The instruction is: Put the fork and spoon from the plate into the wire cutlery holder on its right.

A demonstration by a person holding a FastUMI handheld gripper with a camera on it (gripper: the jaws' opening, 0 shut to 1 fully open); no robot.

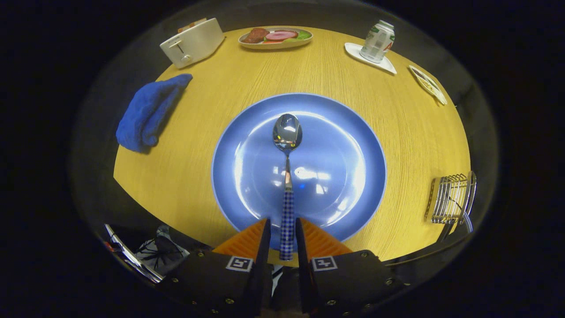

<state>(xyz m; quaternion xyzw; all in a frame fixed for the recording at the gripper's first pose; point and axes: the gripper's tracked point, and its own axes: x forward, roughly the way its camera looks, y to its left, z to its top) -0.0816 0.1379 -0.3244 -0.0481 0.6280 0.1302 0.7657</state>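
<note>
In the gripper view, the gripper points forward and slightly down over the near rim of the round, glossy blue plate. Its two fingers stand narrowly apart with the handle of the spoon between them; the handle fills most of the gap, but it cannot be told whether both fingers press on it. The spoon has a polished metal bowl and neck and a handle wrapped in a small blue-and-white check pattern. It runs straight ahead from the fingers, its bowl over the middle of the plate, catching bright reflections. The plate is smooth, with light glare across its shallow well, and it sits on the round worktop of yellow wood-grain.

To the right of the plate, near the worktop's edge, stands the wire cutlery holder, a cage of thin shiny metal bars; a checked handle like the spoon's hangs at its near side. Left of the plate lies a crumpled blue terry cloth. Beyond the plate, along the far edge, are a cream toaster with slices in its slots, an oval dish of model food, a drink can on a white coaster, and a small patterned plate further right.
</note>
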